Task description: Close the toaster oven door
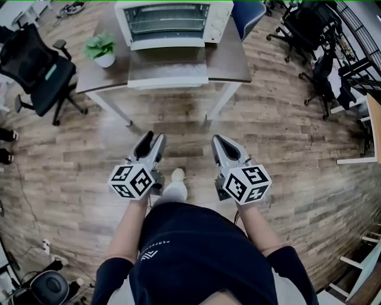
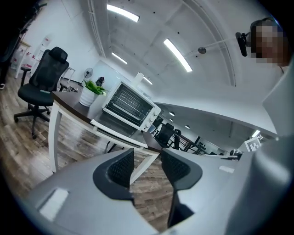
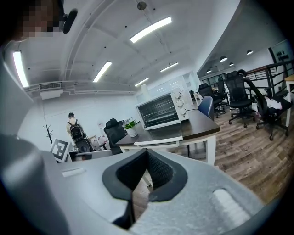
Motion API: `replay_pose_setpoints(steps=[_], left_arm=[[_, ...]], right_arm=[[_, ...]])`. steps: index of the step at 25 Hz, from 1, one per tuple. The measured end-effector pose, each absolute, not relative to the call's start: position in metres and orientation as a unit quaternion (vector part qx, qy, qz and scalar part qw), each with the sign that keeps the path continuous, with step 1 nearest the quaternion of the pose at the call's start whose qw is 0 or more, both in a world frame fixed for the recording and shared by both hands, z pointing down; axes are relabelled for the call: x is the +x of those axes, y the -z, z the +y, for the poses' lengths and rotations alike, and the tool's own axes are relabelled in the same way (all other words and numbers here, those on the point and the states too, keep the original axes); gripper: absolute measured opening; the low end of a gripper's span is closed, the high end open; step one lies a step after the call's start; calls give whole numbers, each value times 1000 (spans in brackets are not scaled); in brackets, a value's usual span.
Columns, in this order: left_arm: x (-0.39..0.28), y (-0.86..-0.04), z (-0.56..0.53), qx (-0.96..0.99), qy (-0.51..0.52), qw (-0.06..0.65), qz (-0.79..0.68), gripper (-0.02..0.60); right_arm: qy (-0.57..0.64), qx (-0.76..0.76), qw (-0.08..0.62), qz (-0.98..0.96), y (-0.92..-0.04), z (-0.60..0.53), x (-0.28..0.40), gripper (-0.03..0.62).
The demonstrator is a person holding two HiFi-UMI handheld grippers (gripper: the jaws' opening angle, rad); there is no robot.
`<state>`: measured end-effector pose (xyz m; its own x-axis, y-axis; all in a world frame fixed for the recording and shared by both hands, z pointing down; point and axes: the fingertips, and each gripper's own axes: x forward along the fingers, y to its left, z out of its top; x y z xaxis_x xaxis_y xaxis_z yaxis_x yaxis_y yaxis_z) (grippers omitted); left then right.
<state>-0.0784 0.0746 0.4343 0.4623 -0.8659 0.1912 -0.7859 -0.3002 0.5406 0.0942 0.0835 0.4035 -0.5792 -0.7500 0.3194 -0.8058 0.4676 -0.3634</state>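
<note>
A white toaster oven (image 1: 172, 21) stands on a dark-topped table (image 1: 235, 59) ahead of me. Its glass door (image 1: 168, 70) is folded down flat, reaching out past the table's front edge. The oven (image 2: 131, 106) and its lowered door (image 2: 118, 132) also show in the left gripper view, and the same oven (image 3: 161, 109) in the right gripper view. My left gripper (image 1: 152, 138) is held over the floor, well short of the table, open with nothing between its jaws. Beside it my right gripper (image 1: 218, 140) is shut and empty, its pads touching.
A potted plant (image 1: 102, 49) sits on the table's left end. A black office chair (image 1: 38, 65) stands to the left, a blue chair (image 1: 247, 15) behind the table, and more chairs (image 1: 309, 30) at the right. A person with a backpack (image 3: 73, 128) stands far off.
</note>
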Motion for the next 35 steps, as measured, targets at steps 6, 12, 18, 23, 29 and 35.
replay_pose_setpoints(steps=[6, 12, 18, 23, 29, 35], left_arm=[[-94, -450, 33, 794, 89, 322, -508, 235], [-108, -465, 5, 767, 128, 368, -509, 238], [-111, -498, -10, 722, 154, 413, -534, 227], [-113, -525, -32, 671, 190, 445, -562, 219], [-120, -551, -55, 613, 222, 454, -608, 219], [-118, -564, -77, 578, 257, 455, -627, 219]], right_arm=[[-244, 453, 72, -855, -407, 47, 73, 3], [-242, 448, 79, -857, -404, 21, 59, 3], [-238, 426, 96, -868, -411, -8, 54, 3], [-228, 384, 123, -886, -410, -40, 48, 3], [-201, 332, 150, -909, -405, -83, 44, 3], [-196, 287, 176, -921, -423, -112, 32, 3]])
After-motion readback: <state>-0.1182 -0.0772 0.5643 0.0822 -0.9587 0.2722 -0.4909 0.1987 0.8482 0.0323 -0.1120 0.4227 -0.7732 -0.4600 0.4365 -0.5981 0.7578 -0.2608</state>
